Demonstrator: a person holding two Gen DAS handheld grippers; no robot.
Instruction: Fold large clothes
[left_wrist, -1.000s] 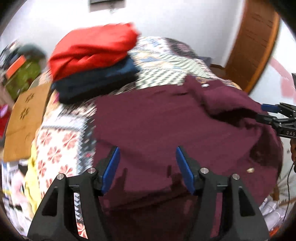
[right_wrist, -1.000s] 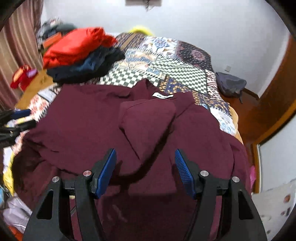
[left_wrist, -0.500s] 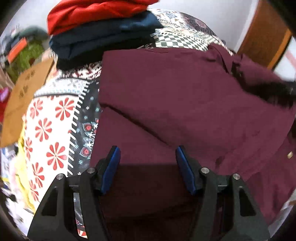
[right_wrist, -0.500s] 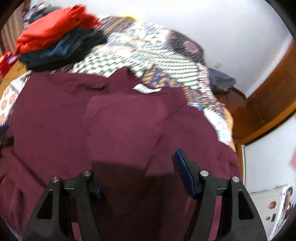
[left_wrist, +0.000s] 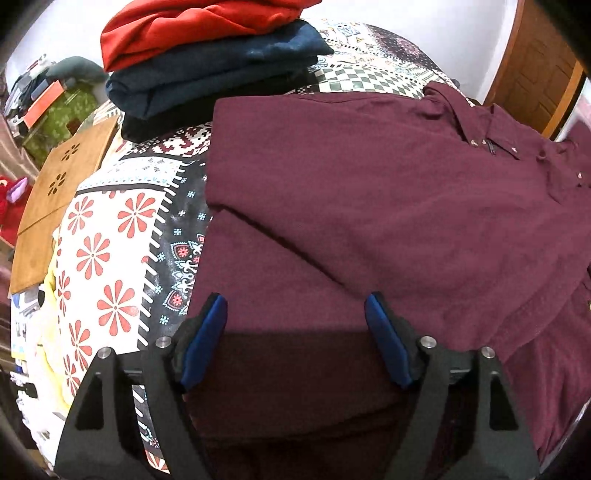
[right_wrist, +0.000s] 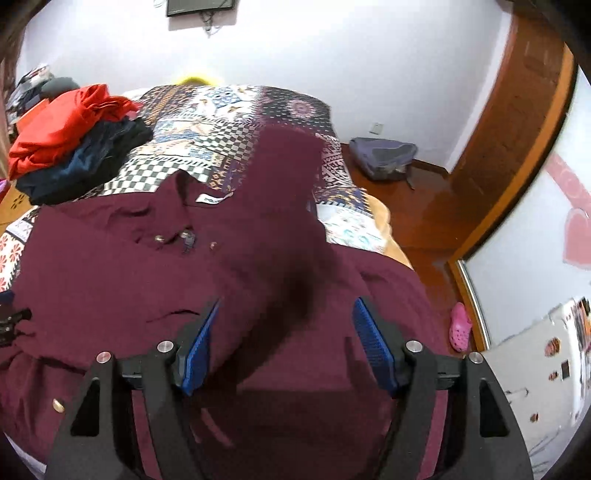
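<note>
- On the patchwork bedspread, the maroon shirt is being laid out, with its collar toward the far side and its hem toward the near edge of the bed.
- The jaws of the left gripper are being opened; only flat cloth is seen between them, and nothing is being grasped.
- The jaws of the right gripper are being opened too; a raised sleeve is seen between the pads, seemingly released and not pressed.
- The sleeve is probably being dropped loose, so a crooked fold or a bunched ridge is being risked across the front.
- The hanging hem is possibly being pulled down by its own weight, and the shirt could be dragged off.
- The fabric is looking soft, with small buttons and a white label at the collar.
- The stack of folded clothes nearby is being left untouched.
</note>
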